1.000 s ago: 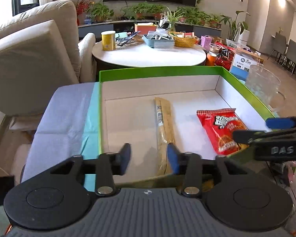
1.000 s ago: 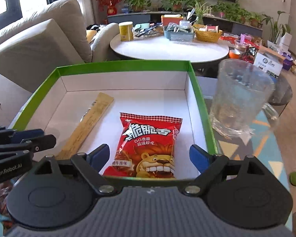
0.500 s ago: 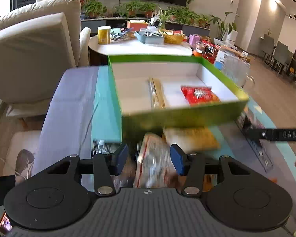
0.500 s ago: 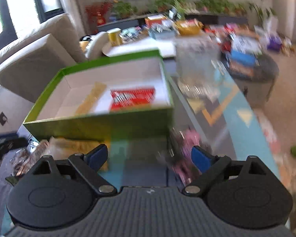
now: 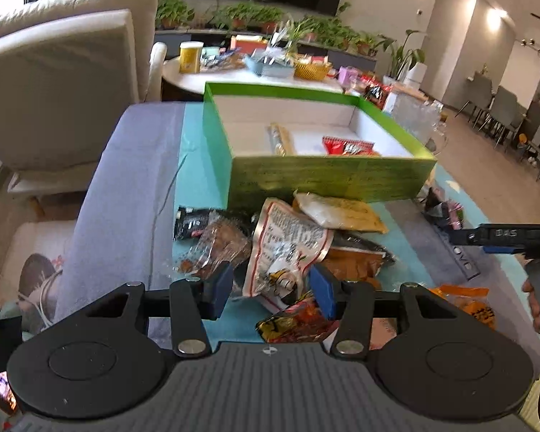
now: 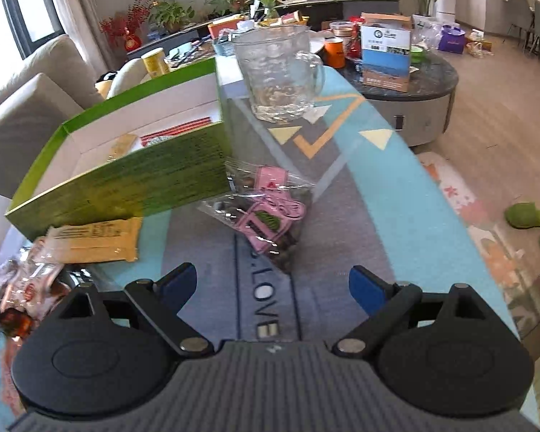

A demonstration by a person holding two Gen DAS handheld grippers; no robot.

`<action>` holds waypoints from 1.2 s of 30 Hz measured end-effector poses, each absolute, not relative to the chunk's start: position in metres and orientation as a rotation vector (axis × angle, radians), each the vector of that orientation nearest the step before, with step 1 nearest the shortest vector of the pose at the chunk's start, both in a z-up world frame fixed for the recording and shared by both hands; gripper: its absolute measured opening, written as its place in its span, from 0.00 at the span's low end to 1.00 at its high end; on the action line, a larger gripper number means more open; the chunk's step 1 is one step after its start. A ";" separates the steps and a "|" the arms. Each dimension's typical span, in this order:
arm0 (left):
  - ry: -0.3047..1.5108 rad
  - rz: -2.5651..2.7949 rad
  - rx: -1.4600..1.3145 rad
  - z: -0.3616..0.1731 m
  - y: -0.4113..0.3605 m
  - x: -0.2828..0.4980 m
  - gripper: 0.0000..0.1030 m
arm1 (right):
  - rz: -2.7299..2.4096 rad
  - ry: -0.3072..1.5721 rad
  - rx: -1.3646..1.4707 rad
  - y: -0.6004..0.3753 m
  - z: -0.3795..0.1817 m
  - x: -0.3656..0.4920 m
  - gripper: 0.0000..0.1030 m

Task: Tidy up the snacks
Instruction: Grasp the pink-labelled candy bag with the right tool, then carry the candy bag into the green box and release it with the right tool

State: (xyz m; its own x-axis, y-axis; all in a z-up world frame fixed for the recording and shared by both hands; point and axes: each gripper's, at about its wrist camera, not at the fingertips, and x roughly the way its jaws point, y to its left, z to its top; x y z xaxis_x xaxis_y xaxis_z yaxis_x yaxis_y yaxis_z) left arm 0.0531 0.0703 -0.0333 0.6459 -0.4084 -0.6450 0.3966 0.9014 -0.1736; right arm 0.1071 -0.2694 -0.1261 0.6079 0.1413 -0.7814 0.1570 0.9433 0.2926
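Left gripper (image 5: 271,289), jaws apart and empty, hangs over the snack pile (image 5: 288,248); the green box (image 5: 327,176) beyond awaits them. Right gripper (image 6: 271,288) likewise apart, pink packet (image 6: 270,216) just ahead.

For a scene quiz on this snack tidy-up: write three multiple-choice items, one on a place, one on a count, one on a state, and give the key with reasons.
1. Where does the clear packet with pink labels lie?
A. inside the green box
B. on the mat beside the green box's corner
C. inside the glass mug

2. How many snacks lie in the green box?
A. none
B. two
C. five

3. How does the right gripper stand?
A. open, holding nothing
B. shut on the mug
C. shut on a red packet

Key: 1 B, the packet rests on the mat just outside the box; 2 B, only the long tan packet and the red packet show inside; 3 A, its blue pads stand apart over the bare mat.
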 end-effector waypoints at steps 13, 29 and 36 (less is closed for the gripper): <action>0.753 -0.510 0.082 -0.045 0.064 0.041 0.46 | -0.035 0.920 0.424 -0.275 -0.134 0.138 0.69; 0.700 -0.521 0.015 -0.043 0.073 0.041 0.02 | -0.030 0.878 0.252 -0.252 -0.131 0.136 0.63; 0.606 -0.534 0.008 -0.016 0.072 0.027 0.01 | 0.023 0.872 0.366 -0.264 -0.120 0.113 0.56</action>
State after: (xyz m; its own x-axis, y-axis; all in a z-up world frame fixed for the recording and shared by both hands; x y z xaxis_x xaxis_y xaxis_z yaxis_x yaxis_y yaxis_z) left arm 0.0272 0.0722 -0.0163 0.6910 -0.4753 -0.5445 0.4797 0.8651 -0.1465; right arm 0.1130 -0.2638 -0.1204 0.6468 0.1680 -0.7439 0.1278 0.9378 0.3229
